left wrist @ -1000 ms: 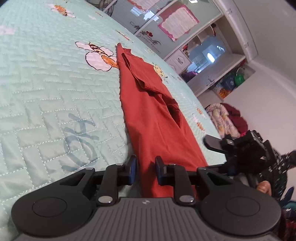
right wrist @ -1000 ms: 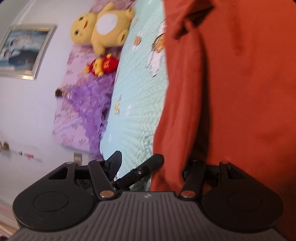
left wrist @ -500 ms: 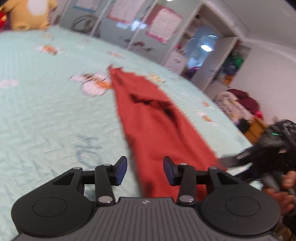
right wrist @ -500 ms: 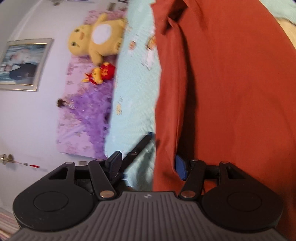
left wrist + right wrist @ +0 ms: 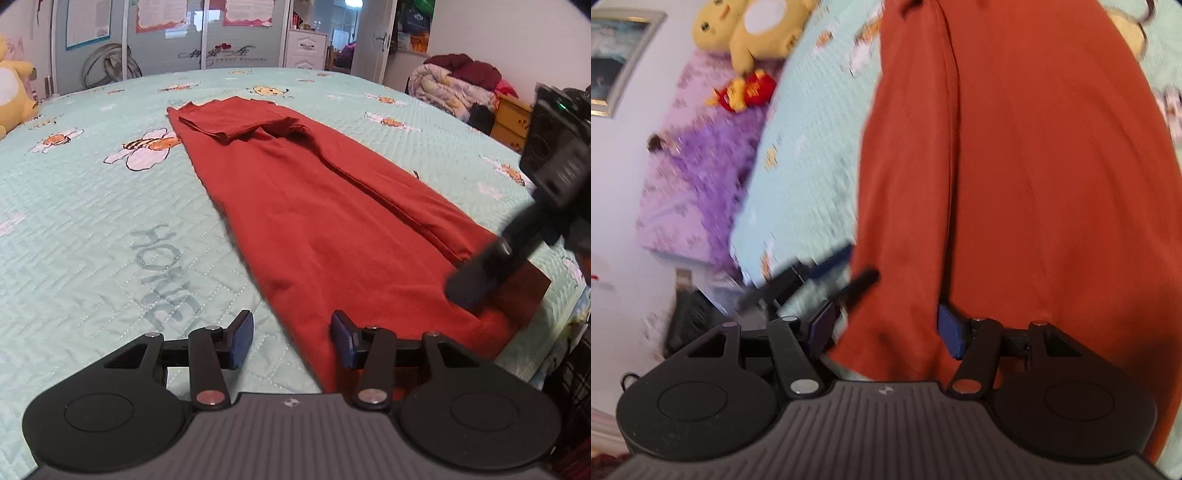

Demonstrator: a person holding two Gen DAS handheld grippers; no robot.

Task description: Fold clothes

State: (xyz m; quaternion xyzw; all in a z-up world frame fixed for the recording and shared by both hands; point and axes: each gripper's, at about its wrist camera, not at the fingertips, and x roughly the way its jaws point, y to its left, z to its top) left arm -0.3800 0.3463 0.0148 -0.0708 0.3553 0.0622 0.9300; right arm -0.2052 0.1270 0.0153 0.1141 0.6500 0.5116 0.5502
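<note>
So the rust-red cotton garment (image 5: 314, 206) is lying folded into a long strip on my mint quilted bedspread (image 5: 92, 206). My left gripper (image 5: 291, 338) has just been opening, its jaws loose around the near hem. My right gripper (image 5: 886, 330) gapes over the fabric edge too, gripping nothing.

A mint quilted bed (image 5: 92, 206) faces mirrored wardrobe doors (image 5: 166, 40), a white drawer cabinet (image 5: 306, 50) beyond.
</note>
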